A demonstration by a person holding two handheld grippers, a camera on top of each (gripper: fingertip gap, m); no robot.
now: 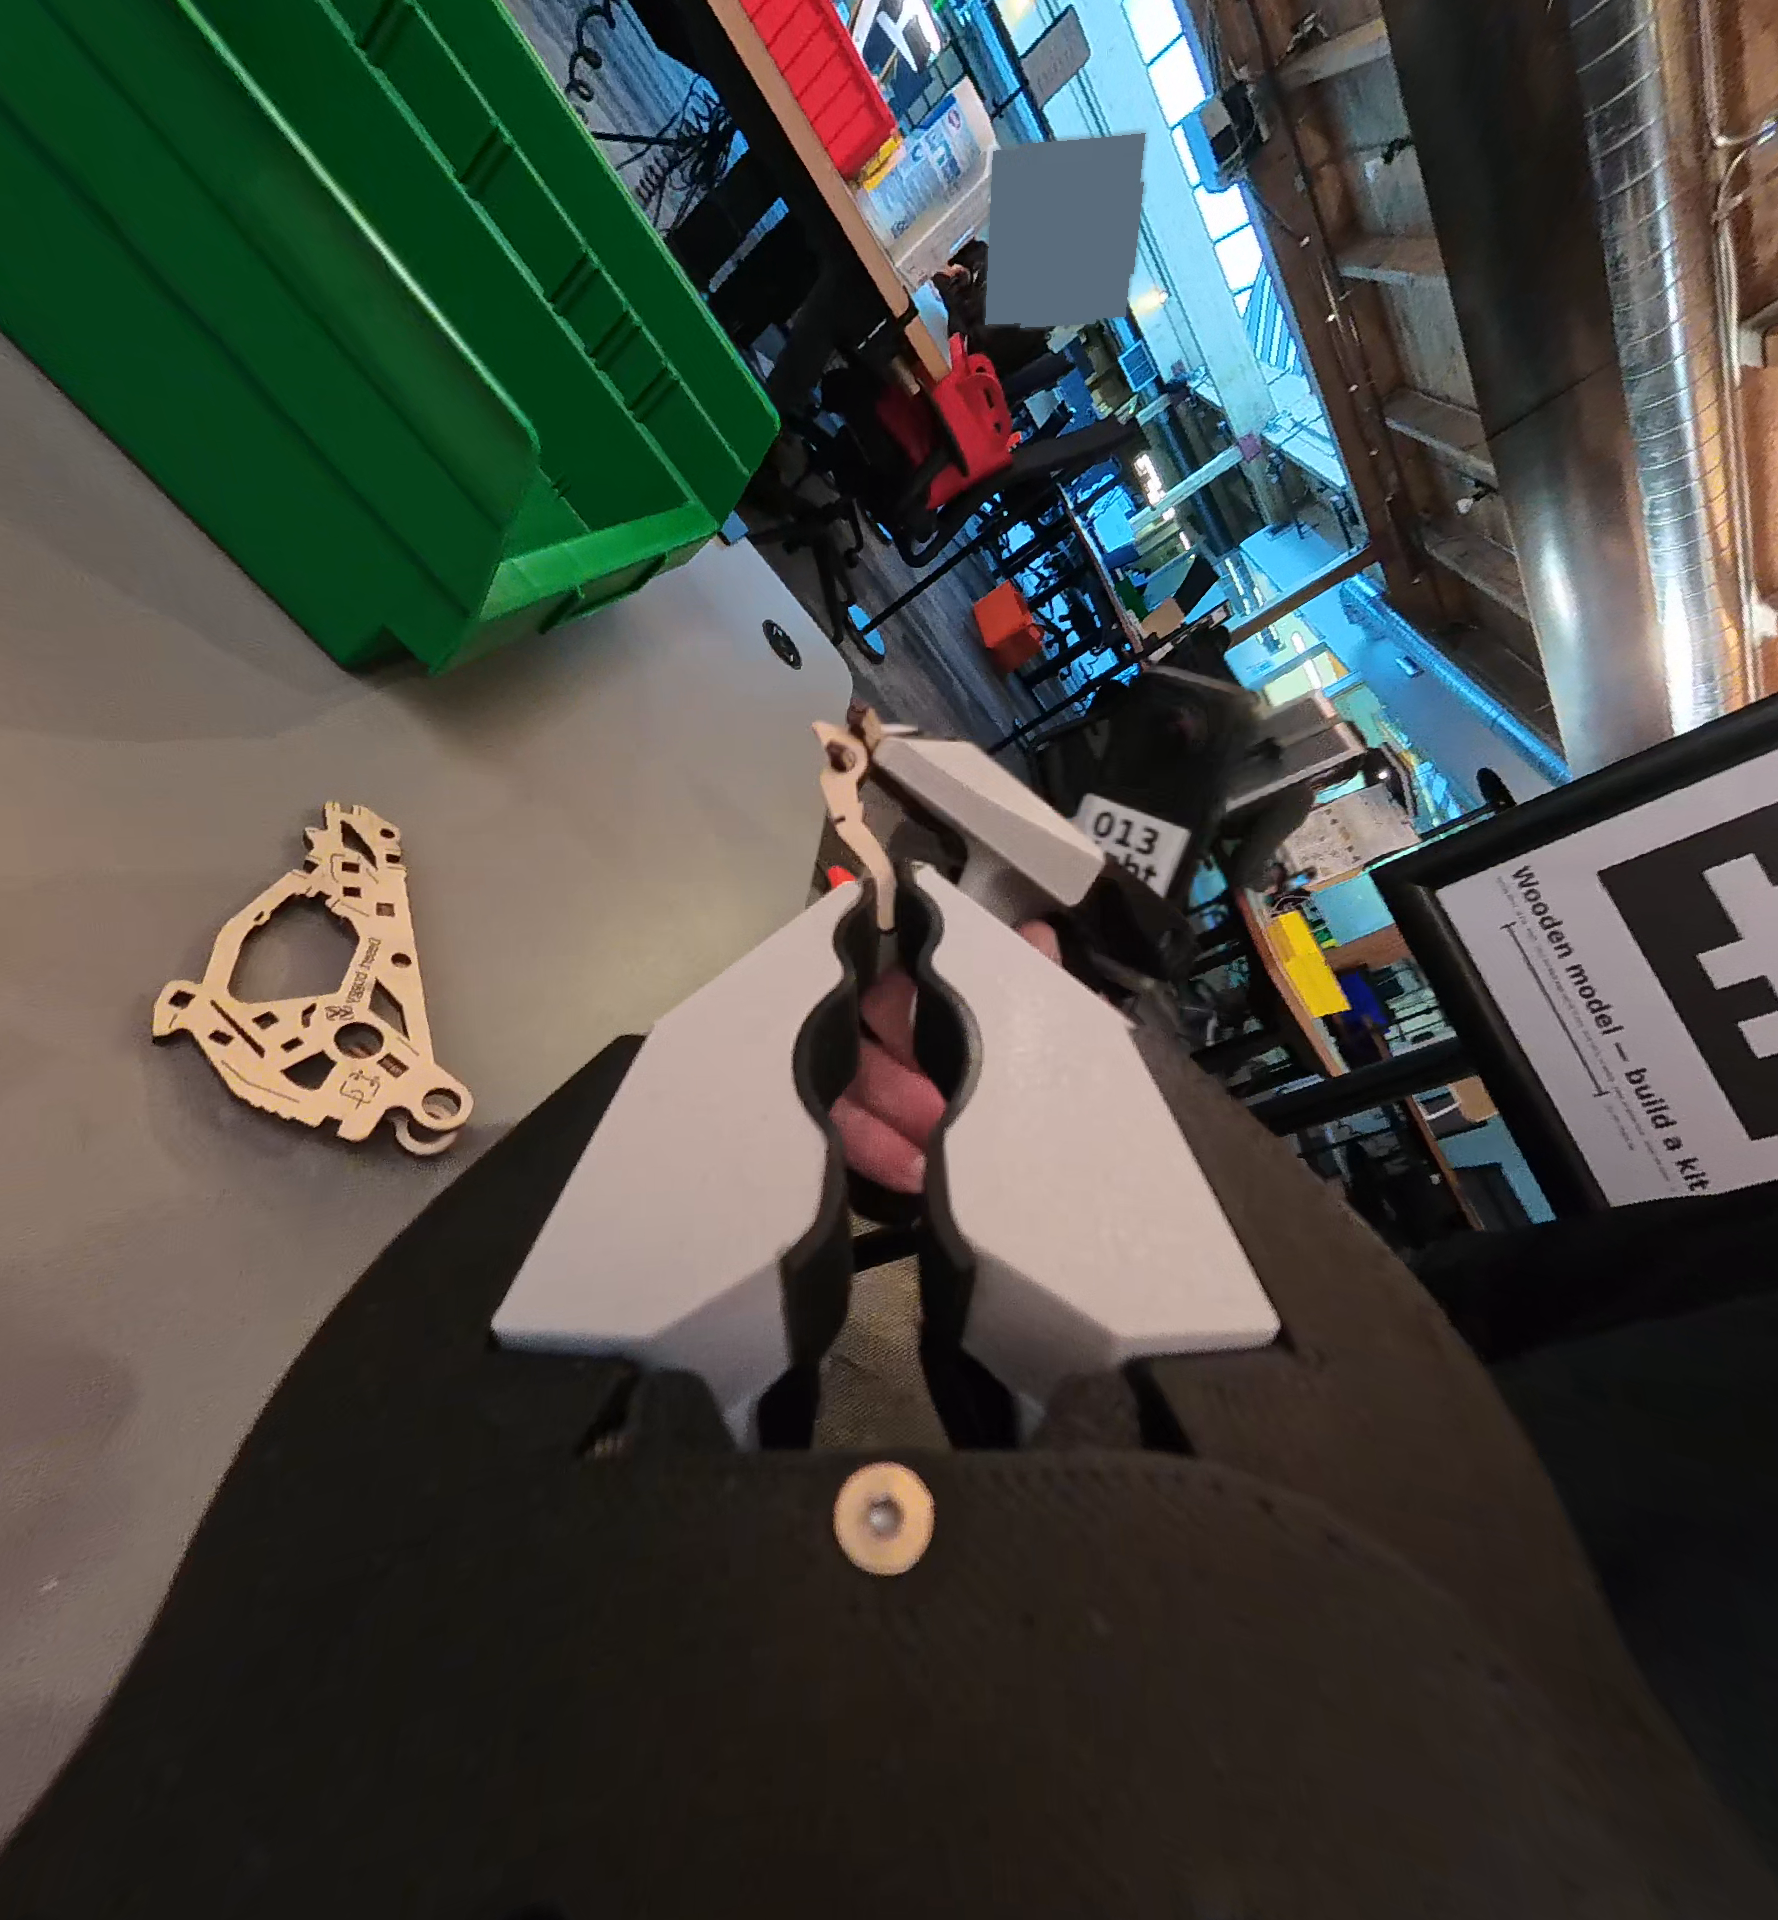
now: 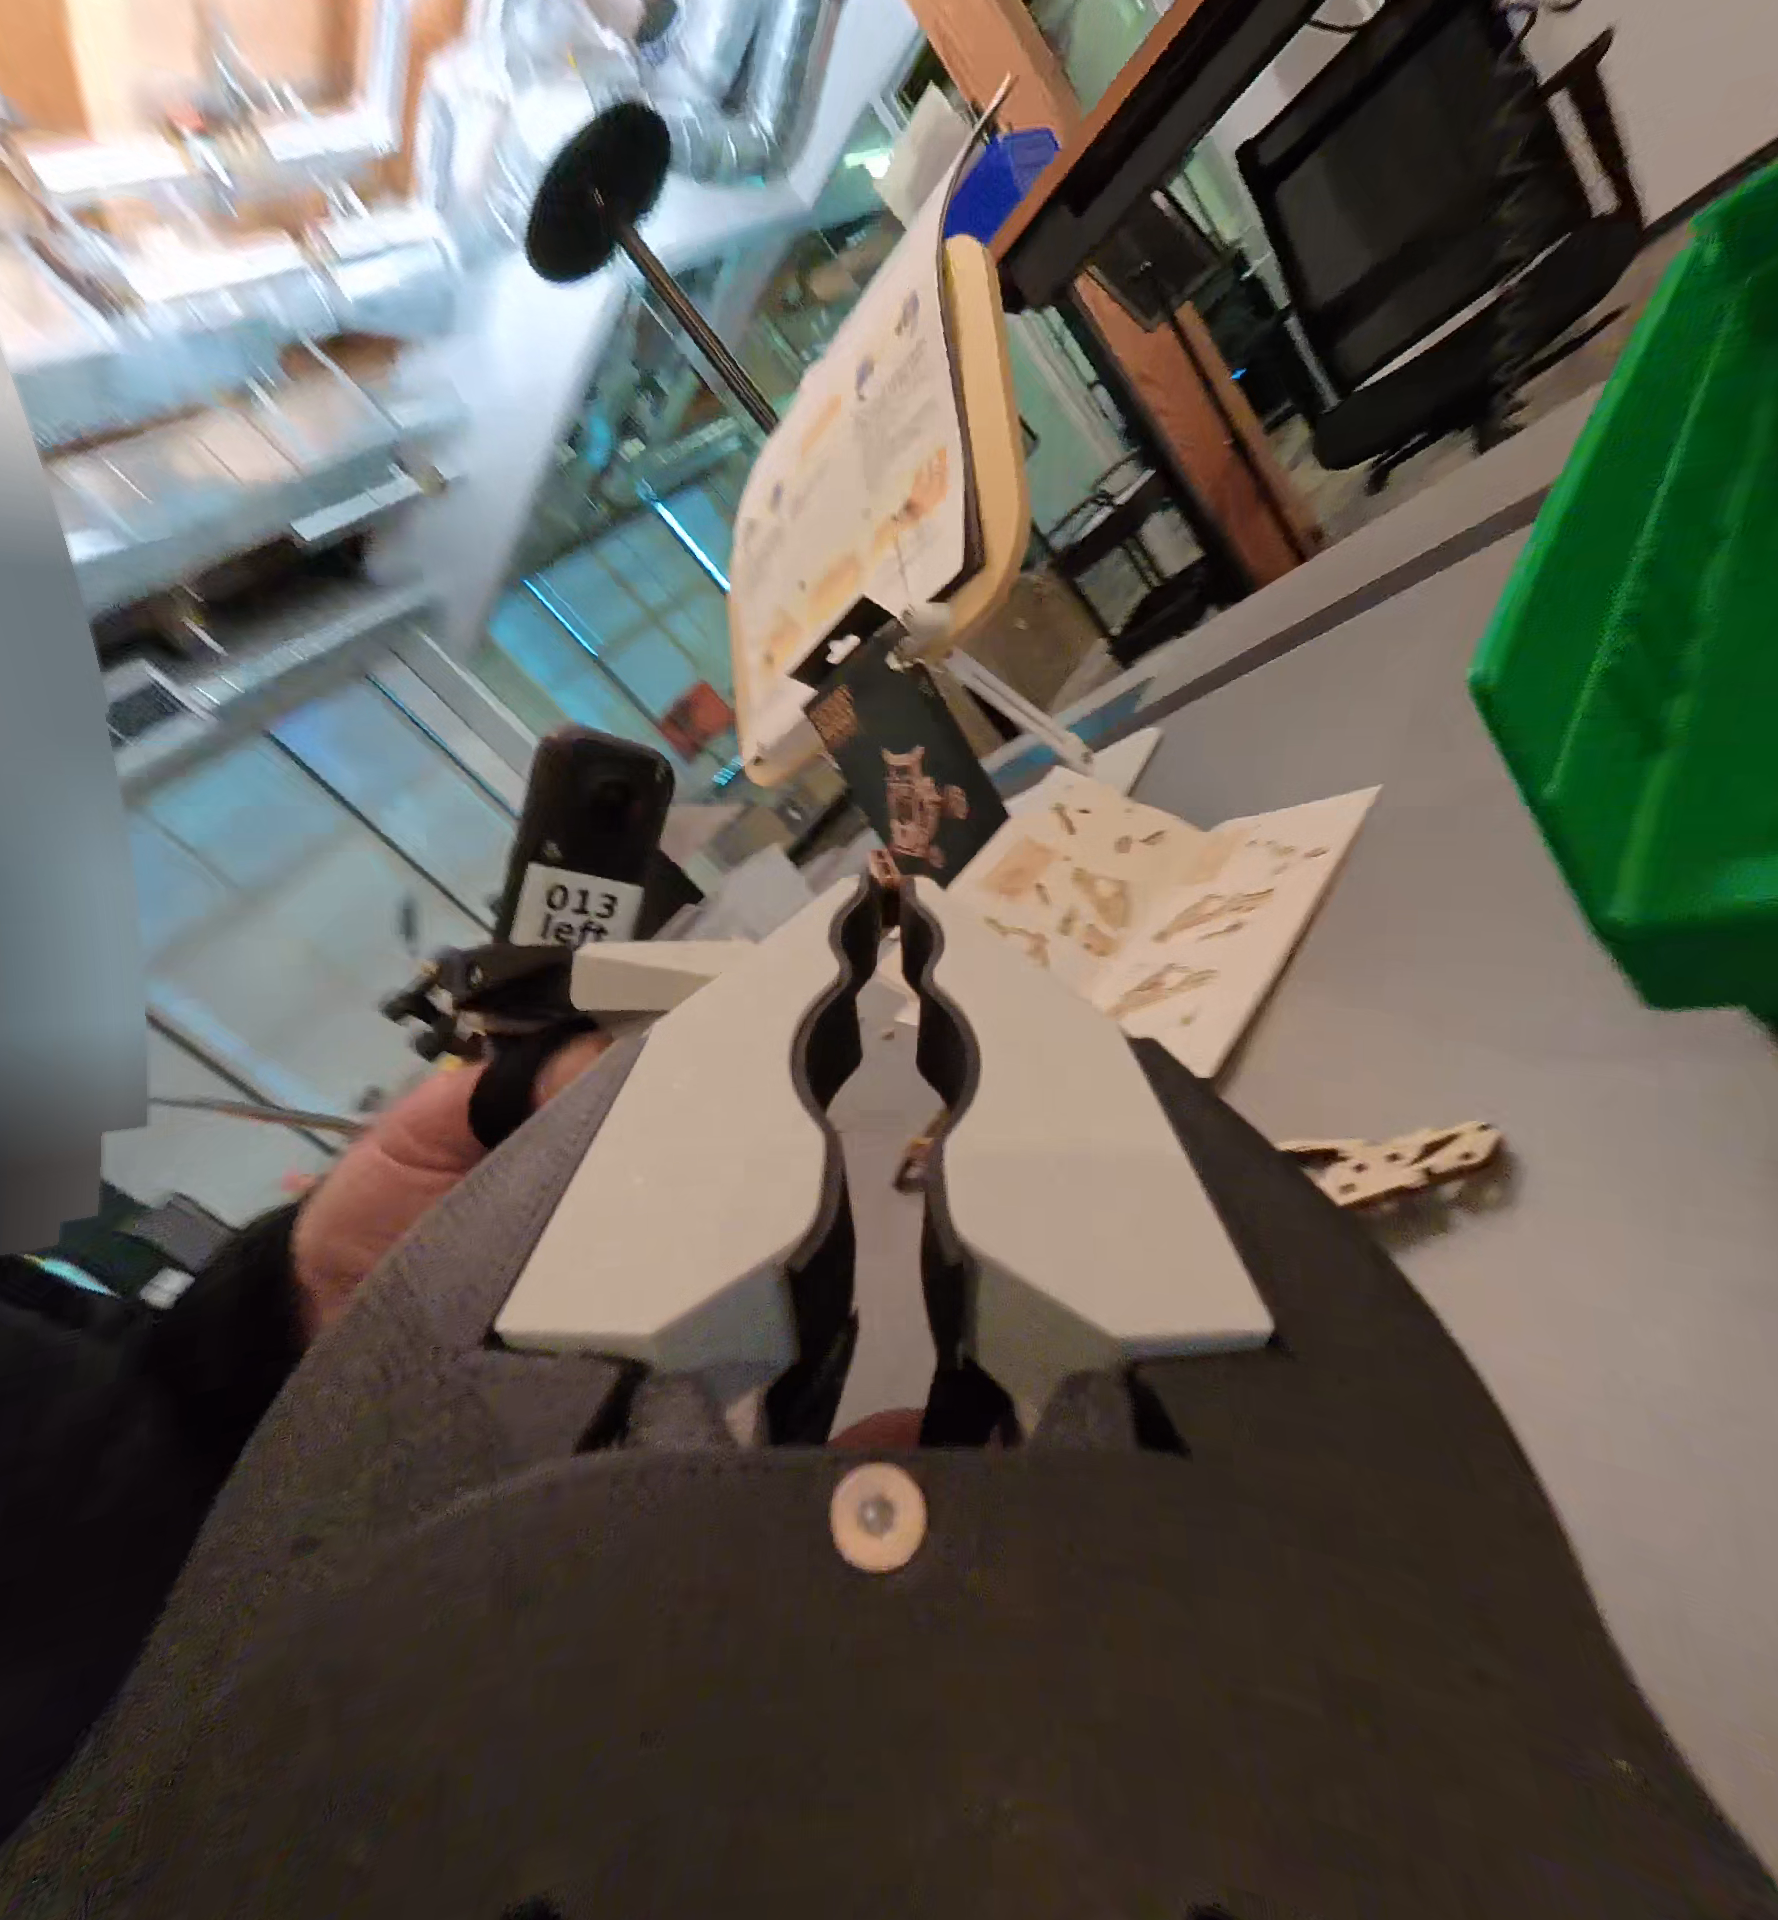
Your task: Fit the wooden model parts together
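Note:
In the left wrist view my left gripper [image 1: 887, 896] is shut on the lower end of a thin curved wooden strip [image 1: 849, 805] and holds it above the grey table [image 1: 552, 790]. My right gripper [image 1: 958, 821] comes in from the right, and its tips meet the strip's upper end. In the right wrist view my right gripper [image 2: 885, 896] is shut on a small wooden piece [image 2: 883, 868] at its very tips. My left gripper [image 2: 646, 977] shows there at the left, partly hidden behind my right fingers. A flat cut-out wooden part [image 1: 313, 997] lies on the table, and it also shows in the right wrist view [image 2: 1404, 1164].
Green bins [image 1: 345, 312] stand at the back of the table, with one at the right in the right wrist view [image 2: 1695, 623]. An open instruction sheet [image 2: 1197, 914] lies ahead, with a stand holding a booklet [image 2: 885, 499] behind it. A framed sign [image 1: 1674, 987] stands at the right. Only a small space, under 4 cm, lies between the two pairs of fingers.

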